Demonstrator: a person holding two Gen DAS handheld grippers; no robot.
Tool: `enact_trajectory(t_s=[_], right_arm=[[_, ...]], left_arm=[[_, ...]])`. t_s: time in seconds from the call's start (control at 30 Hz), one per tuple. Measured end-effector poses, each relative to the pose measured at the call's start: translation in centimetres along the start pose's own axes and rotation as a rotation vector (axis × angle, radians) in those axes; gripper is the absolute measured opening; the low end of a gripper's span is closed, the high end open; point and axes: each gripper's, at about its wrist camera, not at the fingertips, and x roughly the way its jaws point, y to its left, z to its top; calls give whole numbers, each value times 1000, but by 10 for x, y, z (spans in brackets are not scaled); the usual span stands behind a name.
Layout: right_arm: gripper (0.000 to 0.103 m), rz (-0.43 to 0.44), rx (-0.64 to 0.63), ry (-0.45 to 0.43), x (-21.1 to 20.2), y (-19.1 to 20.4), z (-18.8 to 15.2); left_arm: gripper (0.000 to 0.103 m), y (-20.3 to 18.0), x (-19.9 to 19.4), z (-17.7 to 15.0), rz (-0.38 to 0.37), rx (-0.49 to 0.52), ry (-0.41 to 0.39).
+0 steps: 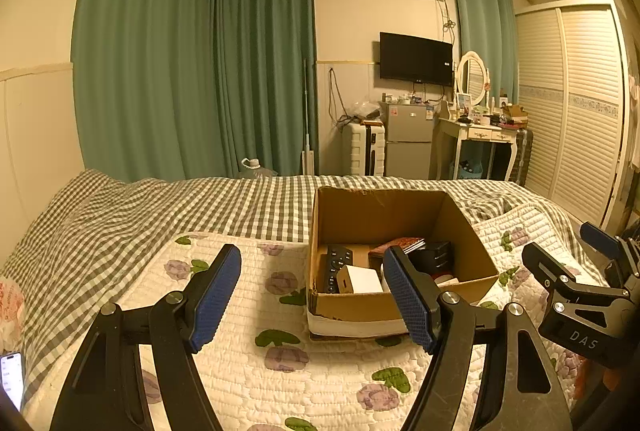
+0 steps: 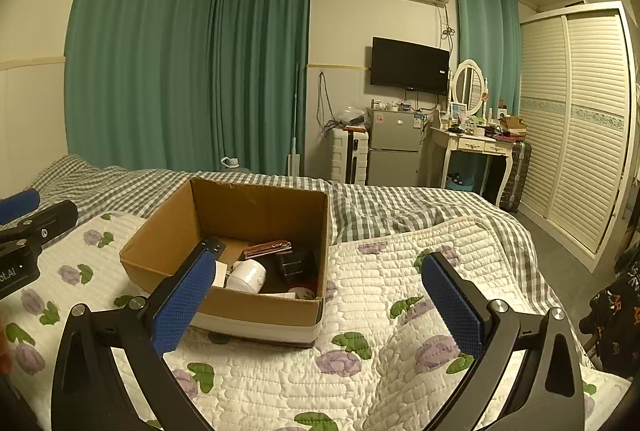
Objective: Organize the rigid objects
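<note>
While both claws gape empty, the cardboard box (image 2: 256,311) holds clutter.

A bed (image 2: 400,207) in grey-checked bedding carries a white quilted floral coverlet (image 2: 360,311); an open brown cardboard box (image 2: 256,311) sits on the coverlet.

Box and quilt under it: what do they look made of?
Box: matte brown corrugated cardboard, judging by thin raw-edged walls and a creased rim. Quilt: soft stitched fabric, likely cotton, with puffy stitched rows and a printed flower pattern.
</note>
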Motion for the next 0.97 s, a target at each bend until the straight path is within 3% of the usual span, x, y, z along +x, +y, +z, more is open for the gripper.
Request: enact_trajectory(t_s=[0.97], right_arm=[[103,-9,2,17,3,2,-4]], left_arm=[[76,-1,-3,-2,-29,-18,-3]])
